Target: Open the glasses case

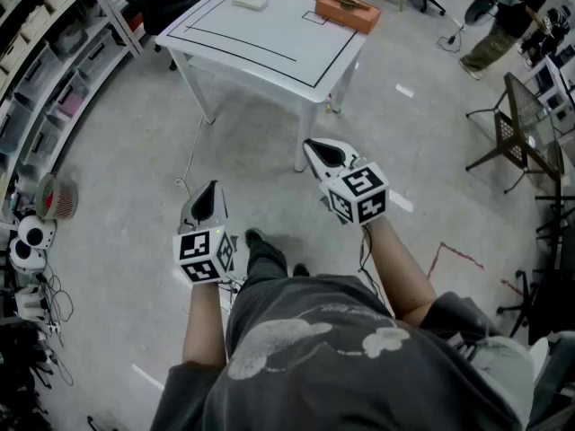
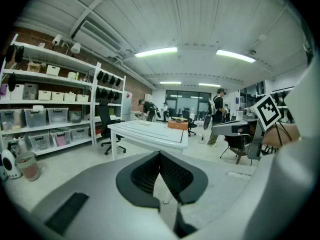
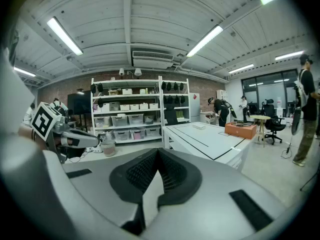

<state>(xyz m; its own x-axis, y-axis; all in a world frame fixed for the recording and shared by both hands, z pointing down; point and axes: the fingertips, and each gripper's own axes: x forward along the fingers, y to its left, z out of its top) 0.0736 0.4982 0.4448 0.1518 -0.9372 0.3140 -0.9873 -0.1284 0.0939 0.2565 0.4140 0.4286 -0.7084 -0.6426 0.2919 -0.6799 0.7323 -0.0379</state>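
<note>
A white table (image 1: 269,39) with black taped lines stands ahead, well beyond both grippers. On its far side lie a small pale flat case (image 1: 250,3) and an orange box (image 1: 347,11) with a dark item on top. The same table (image 2: 150,132) and orange box (image 2: 177,125) appear in the left gripper view, and the table (image 3: 210,139) and orange box (image 3: 240,129) in the right gripper view. My left gripper (image 1: 212,187) hangs over the floor, shut and empty. My right gripper (image 1: 309,145) is near the table's front leg, shut with nothing in it. Both pairs of jaws meet at the tips.
Storage shelves (image 1: 45,70) with bins line the left wall, with a small fan (image 1: 56,196) and cables on the floor beside them. Chairs (image 1: 521,137) and a stand are at the right. A person (image 1: 503,25) stands far off at the upper right.
</note>
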